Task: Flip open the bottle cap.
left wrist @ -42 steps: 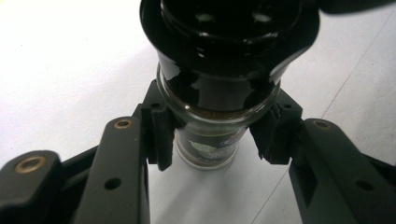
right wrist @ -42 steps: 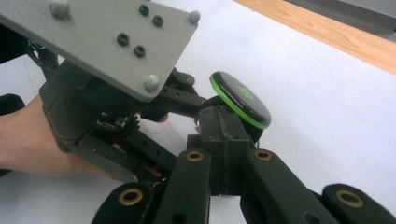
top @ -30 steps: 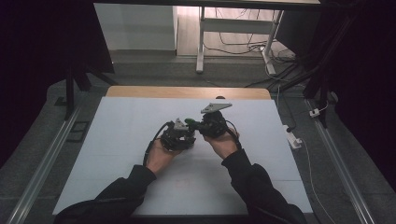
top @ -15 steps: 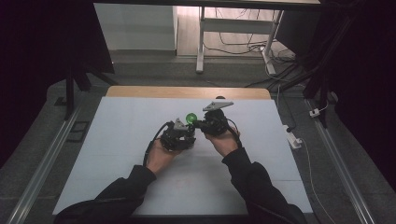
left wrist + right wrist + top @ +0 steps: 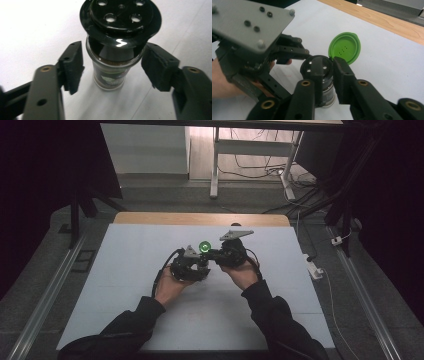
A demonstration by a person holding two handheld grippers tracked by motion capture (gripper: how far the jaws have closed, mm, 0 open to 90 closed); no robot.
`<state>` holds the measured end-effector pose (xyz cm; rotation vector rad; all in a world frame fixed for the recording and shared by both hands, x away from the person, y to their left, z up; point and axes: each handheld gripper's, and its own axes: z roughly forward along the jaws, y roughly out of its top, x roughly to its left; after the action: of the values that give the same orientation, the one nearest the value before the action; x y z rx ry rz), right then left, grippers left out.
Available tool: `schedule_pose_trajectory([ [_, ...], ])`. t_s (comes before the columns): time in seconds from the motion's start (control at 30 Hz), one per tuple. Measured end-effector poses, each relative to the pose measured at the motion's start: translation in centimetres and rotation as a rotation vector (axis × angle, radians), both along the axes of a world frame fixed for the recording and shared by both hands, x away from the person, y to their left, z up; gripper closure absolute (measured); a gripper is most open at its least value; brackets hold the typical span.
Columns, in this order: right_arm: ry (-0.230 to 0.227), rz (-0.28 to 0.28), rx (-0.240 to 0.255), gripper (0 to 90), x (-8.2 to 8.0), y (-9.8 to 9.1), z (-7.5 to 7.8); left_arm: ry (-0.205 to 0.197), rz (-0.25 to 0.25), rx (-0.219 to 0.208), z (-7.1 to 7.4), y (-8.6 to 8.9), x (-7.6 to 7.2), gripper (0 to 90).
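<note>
Two hands meet at the middle of the white tabletop (image 5: 125, 270) in the high view. The left tongs (image 5: 192, 265) and right tongs (image 5: 212, 255) are nose to nose, and a green lid (image 5: 204, 246) shows as a bright disc between them. The jar itself is too small to make out from here.

From the left gripper view we see what the high view does not. The spice jar (image 5: 110, 75) stands upright on the tabletop, and its black shaker cap (image 5: 120, 17) has its holes uncovered. The left tongs (image 5: 112, 67) have just been opening. They are released, with the jar between them and a gap at each pad.

The right gripper view adds the hinge side. The green lid (image 5: 344, 47) is flipped up and back from the black shaker cap (image 5: 317, 66). The right tongs (image 5: 328, 72) straddle that cap and have just been opening. Whether their pads press on it we cannot tell. The grey plate (image 5: 249, 22) of the left tongs looms close on the left.

We judge that the lid-opening step is done and the letting-go is in hand. Next, one pair of tongs needs a square, firm hold on the glass body below the cap. The other must back away without knocking the raised lid.
</note>
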<state>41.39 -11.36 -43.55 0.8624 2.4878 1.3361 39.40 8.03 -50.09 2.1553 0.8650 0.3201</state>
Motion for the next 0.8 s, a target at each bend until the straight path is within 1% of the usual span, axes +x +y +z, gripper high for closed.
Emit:
schedule_pose_trajectory([
  [0.03, 0.006, 0.001, 0.002, 73.5, -0.1, -0.1, 0.1, 0.003, -0.003, -0.007, 0.0, 0.1, 0.0, 31.0],
  [0.07, 0.005, -0.001, 0.001, 71.3, -0.2, -0.1, 0.1, 0.010, -0.018, -0.007, 0.1, 0.3, 0.0, 29.2],
  [0.13, 0.011, -0.003, -0.001, 66.6, -0.4, -0.2, 0.2, 0.024, -0.025, -0.019, 0.4, 0.7, -0.1, 26.3],
  [0.17, 0.007, -0.006, -0.005, 64.4, -0.5, -0.3, 0.2, 0.030, -0.025, -0.030, 0.5, 0.9, -0.2, 25.3],
  [0.23, 0.001, -0.015, -0.008, 60.0, -0.6, -0.4, 0.2, 0.045, -0.034, -0.044, 0.7, 1.3, -0.3, 23.6],
  [0.33, 0.005, -0.025, -0.007, 53.9, -0.9, -0.6, 0.2, 0.053, -0.042, -0.050, 1.1, 1.9, -0.6, 20.6],
  [0.37, 0.010, -0.028, -0.004, 52.0, -1.0, -0.7, 0.3, 0.054, -0.043, -0.060, 1.3, 2.1, -0.8, 20.5],
  [0.4, 0.010, -0.030, 0.000, 50.1, -1.1, -0.8, 0.3, 0.064, -0.050, -0.066, 1.4, 2.4, -0.9, 20.1],
  [0.47, 0.015, -0.035, 0.006, 46.2, -1.3, -1.0, 0.3, 0.080, -0.047, -0.083, 1.7, 2.7, -1.1, 18.7],
  [0.53, 0.023, -0.032, 0.013, 42.1, -1.5, -1.2, 0.3, 0.092, -0.048, -0.075, 2.0, 2.9, -1.3, 18.0],
  [0.63, 0.031, -0.031, 0.010, 37.1, -1.7, -1.5, 0.3, 0.101, -0.057, -0.086, 2.3, 3.3, -1.6, 15.5],
  [0.7, 0.031, -0.028, 0.007, 33.0, -1.9, -1.6, 0.3, 0.119, -0.069, -0.095, 2.5, 3.6, -1.8, 12.5],
  [0.73, 0.037, -0.026, -0.001, 28.9, -2.2, -1.8, 0.3, 0.121, -0.071, -0.101, 2.5, 3.7, -1.9, 11.1],
  [0.8, 0.037, -0.024, -0.003, 27.2, -2.4, -1.8, 0.3, 0.128, -0.077, -0.101, 2.6, 4.0, -2.2, 9.8],
])
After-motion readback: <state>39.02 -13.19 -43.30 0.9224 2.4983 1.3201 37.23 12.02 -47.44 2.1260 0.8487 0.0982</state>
